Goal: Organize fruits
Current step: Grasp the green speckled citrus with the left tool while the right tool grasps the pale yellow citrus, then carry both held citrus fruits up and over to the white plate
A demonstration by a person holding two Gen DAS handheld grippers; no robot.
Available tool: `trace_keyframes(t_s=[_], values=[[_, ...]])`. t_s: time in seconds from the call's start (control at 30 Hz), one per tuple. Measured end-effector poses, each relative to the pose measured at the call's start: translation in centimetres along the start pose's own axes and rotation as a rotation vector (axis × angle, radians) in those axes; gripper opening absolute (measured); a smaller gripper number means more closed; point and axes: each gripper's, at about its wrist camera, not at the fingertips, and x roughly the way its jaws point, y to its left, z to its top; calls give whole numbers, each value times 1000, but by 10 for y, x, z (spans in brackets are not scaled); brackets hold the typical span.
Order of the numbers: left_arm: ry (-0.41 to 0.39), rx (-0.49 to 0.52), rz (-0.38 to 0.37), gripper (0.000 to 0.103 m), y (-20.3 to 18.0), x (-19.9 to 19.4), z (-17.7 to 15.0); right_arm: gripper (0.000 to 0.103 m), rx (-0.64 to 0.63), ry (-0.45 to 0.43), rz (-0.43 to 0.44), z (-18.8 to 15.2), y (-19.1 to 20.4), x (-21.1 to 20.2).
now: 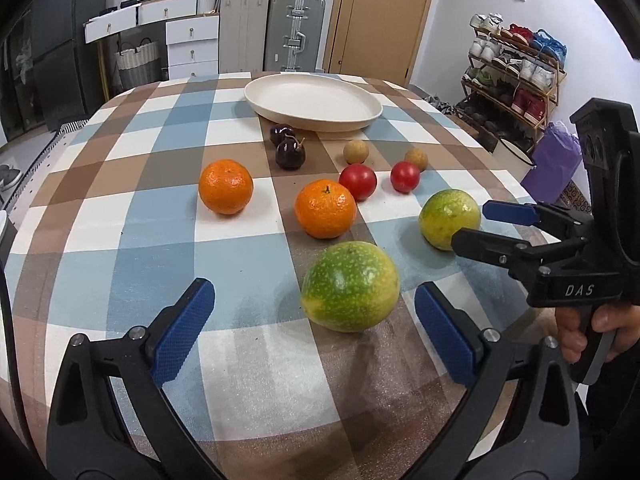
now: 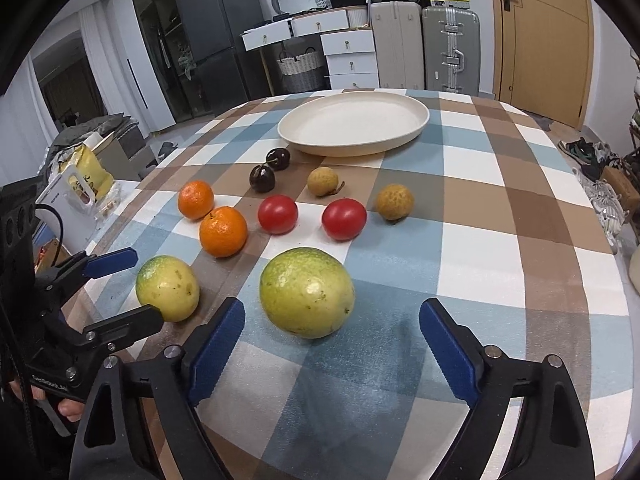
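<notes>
A round cream plate (image 1: 312, 102) sits empty at the far side of the bench (image 1: 120, 240), which is covered in a blue, brown and white checked cloth. Nearer than the plate lie two dark purple plums (image 1: 289, 148), two tan longans (image 1: 356, 151), two red tomatoes (image 1: 358, 181) and two oranges (image 1: 226, 187). Nearest of all, well apart from the plate, rest two green-yellow passion fruits. The left gripper (image 1: 314, 330) has its jaws wide open, one speckled passion fruit (image 1: 350, 286) between them, untouched. The right gripper (image 2: 332, 344) likewise stands wide open around the other passion fruit (image 2: 307, 292), its blue pads (image 2: 216, 348) clear of the skin.
</notes>
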Motion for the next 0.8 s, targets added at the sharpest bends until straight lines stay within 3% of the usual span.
trace_keyframes(t_s=[0.27, 0.33, 0.4, 0.47, 0.5, 0.7, 0.8], values=[[56, 27, -9, 82, -7, 16, 5, 82, 8, 12, 21, 5, 4, 9], [53, 33, -17, 78, -8, 15, 5, 76, 16, 13, 30, 5, 3, 10], [48, 36, -31, 70, -9, 14, 4, 75, 21, 20, 38, 4, 3, 11], [55, 43, -56, 52, -11, 14, 3, 73, 26, 22, 46, 4, 3, 12], [60, 49, -75, 49, -13, 13, 2, 72, 28, 25, 53, 4, 3, 13], [36, 62, -88, 49, -16, 8, 2, 63, 30, 32, 61, 4, 8, 17], [20, 53, -80, 49, -14, 4, 2, 52, 32, 27, 60, 2, 8, 17]])
